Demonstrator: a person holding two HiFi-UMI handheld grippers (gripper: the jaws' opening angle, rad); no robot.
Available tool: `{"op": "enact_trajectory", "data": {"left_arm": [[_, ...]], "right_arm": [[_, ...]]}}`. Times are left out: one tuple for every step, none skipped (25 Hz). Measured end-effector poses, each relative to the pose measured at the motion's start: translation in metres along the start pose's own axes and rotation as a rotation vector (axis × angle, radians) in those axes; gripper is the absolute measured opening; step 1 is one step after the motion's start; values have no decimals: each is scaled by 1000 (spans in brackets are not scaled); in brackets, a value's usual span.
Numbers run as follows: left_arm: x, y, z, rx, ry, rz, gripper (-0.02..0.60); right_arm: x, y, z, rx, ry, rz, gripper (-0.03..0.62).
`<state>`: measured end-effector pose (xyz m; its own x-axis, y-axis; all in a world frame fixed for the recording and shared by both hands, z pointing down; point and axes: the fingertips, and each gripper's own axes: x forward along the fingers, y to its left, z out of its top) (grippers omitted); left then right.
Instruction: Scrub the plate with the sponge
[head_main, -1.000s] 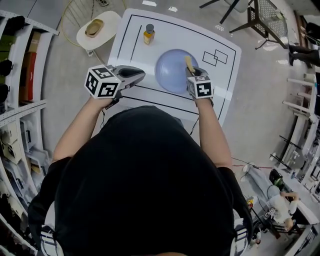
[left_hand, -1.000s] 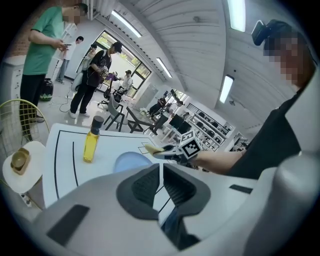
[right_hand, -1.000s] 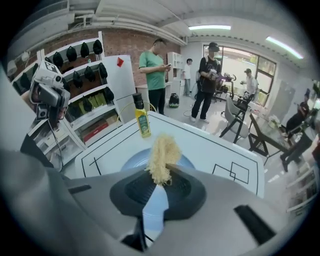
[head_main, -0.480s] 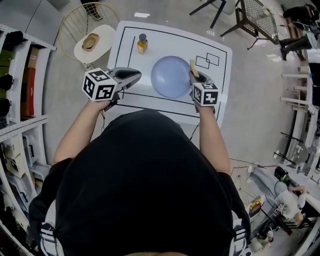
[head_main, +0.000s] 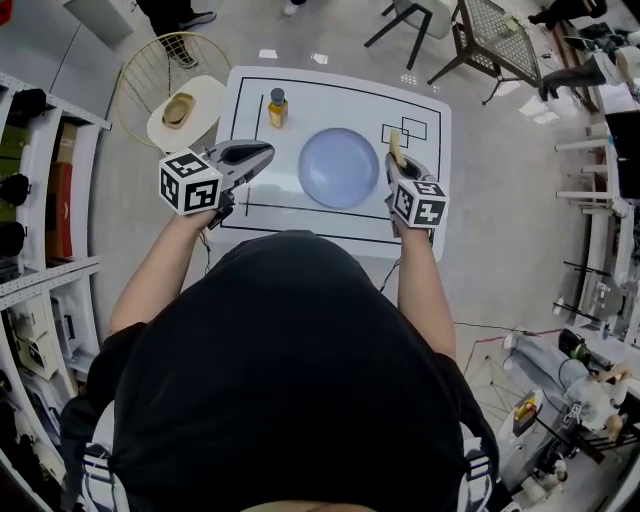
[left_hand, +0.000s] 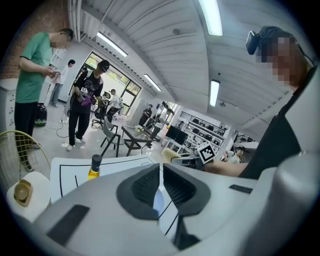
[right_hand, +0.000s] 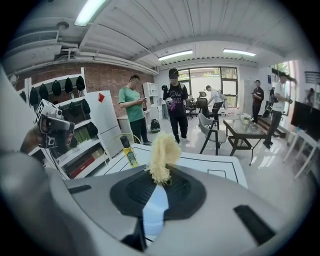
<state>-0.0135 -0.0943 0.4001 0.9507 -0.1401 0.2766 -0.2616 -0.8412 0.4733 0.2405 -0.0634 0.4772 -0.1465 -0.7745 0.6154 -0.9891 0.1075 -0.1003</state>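
Left tongs (head_main: 262, 152): held level above the surface, pointed to the person's right; jaws drawn almost together, nothing gripped.
Right tongs (head_main: 396, 160): pointed forward; jaws clamped on a yellow sponge (right_hand: 161, 159).
Left forearm (head_main: 160, 265): bare, stretched forward, angled outward.
Right forearm (head_main: 424, 290): bare, stretched forward.

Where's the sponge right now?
Head view: the sponge is clamped in the right gripper, just right of the plate, near the rectangles drawn on the table.

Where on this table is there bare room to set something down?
Bare: the table's far strip between bottle and drawn rectangles, and the near strip before the plate. Crowded: the plate's flanks, by the left hand-held gripper and right hand-held gripper.
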Motion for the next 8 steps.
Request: {"op": "enact_trajectory", "data": {"left_arm": [[0,-1,1,5,2,-1,26],[-1,-1,3,9,3,-2,26],[-2,-2,4,12,4,-2,26],[-4,-2,5,15,4,-1,26],[-6,-3,6,16,3,0,26],[-8,-3,6,17,3,1,26],[-10,-4,7,17,2,2,26],[-12,-5,8,18,1,4,26]], "right_arm": [[-3,0,3,4,-11,-2,34],[-6,0,7,8,-24,-3,34],[-9,0,12,9,-38,-2,34],[-13,2,16,10,-54,-1,34],[-16,3,21,9,-69,0,34],[-20,5,25,7,-83,2,34],[-24,7,29,5,-97,2,34],[-28,9,33,2,-110,3,34]]}}
